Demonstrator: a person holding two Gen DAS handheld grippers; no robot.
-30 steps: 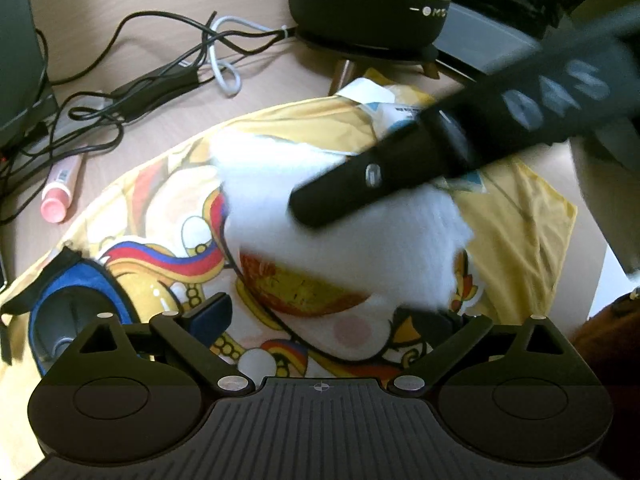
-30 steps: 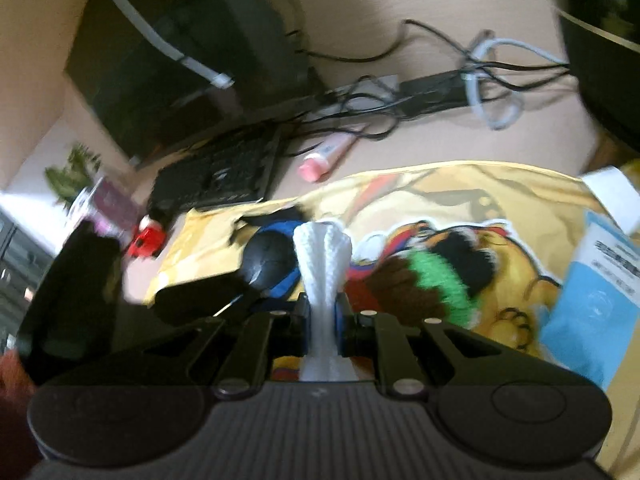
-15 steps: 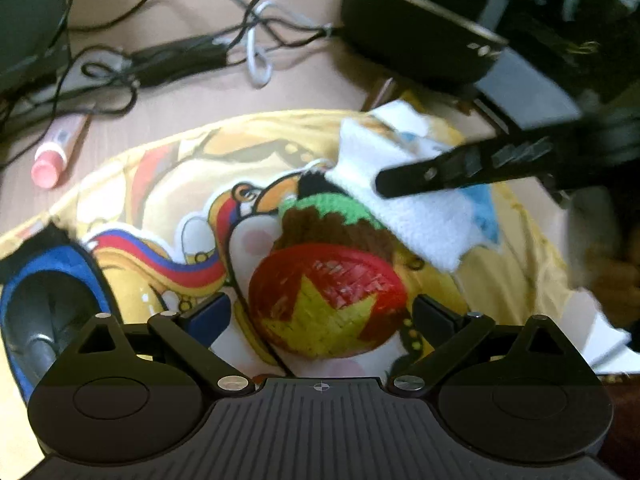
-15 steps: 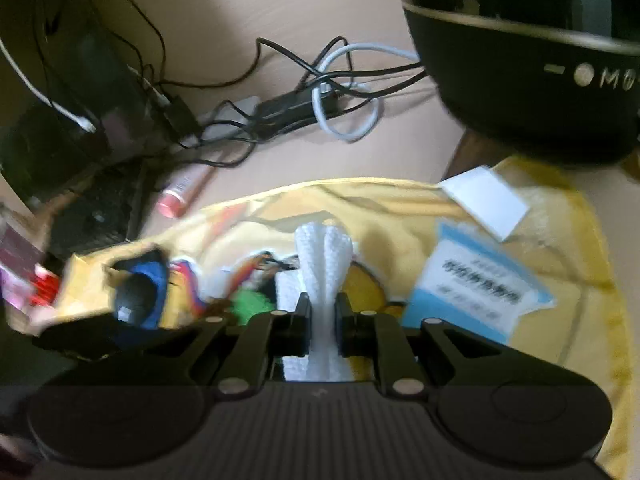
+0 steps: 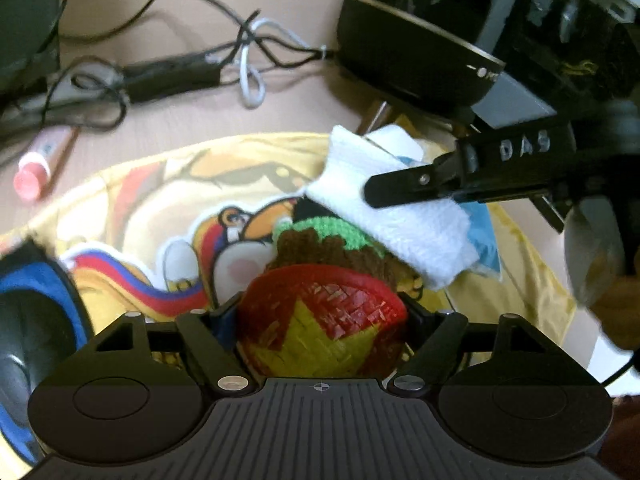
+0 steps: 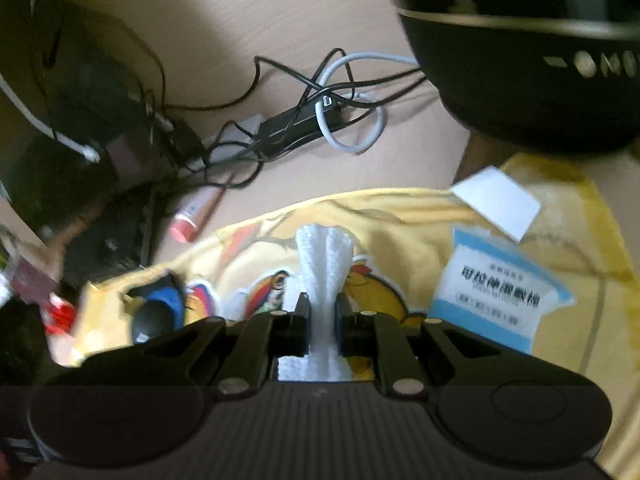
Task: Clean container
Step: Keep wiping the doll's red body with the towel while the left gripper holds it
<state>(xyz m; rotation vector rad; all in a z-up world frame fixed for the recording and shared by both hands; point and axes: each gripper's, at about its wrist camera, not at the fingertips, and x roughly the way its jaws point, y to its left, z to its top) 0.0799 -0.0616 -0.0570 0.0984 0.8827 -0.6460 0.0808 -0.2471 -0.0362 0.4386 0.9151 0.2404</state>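
A small woven container (image 5: 328,300), red and yellow with a green and brown crocheted piece (image 5: 320,236) behind it, sits on a yellow cartoon cloth (image 5: 160,184). My left gripper (image 5: 320,314) straddles it. Its jaws are closing, and both pads touch the container's sides. My right gripper (image 6: 323,308) is shut on a folded white wipe (image 6: 324,256) that sticks out past its fingertips. In the left wrist view that wipe (image 5: 400,224) hangs from the right gripper's black fingers (image 5: 420,188), just beyond the container at the upper right.
A tangle of cables (image 5: 248,60) and a pink tube (image 5: 36,168) lie on the wooden desk beyond the cloth. A black round appliance (image 5: 412,64) stands at the back right. A blue packet (image 6: 500,296) and a white card (image 6: 496,204) lie on the cloth. A dark mouse on a blue pad (image 5: 24,320) sits at the left.
The wipe covered the container a second ago; the right gripper has carried it off to the far right. The left jaws have come in from wide open onto the container's sides.
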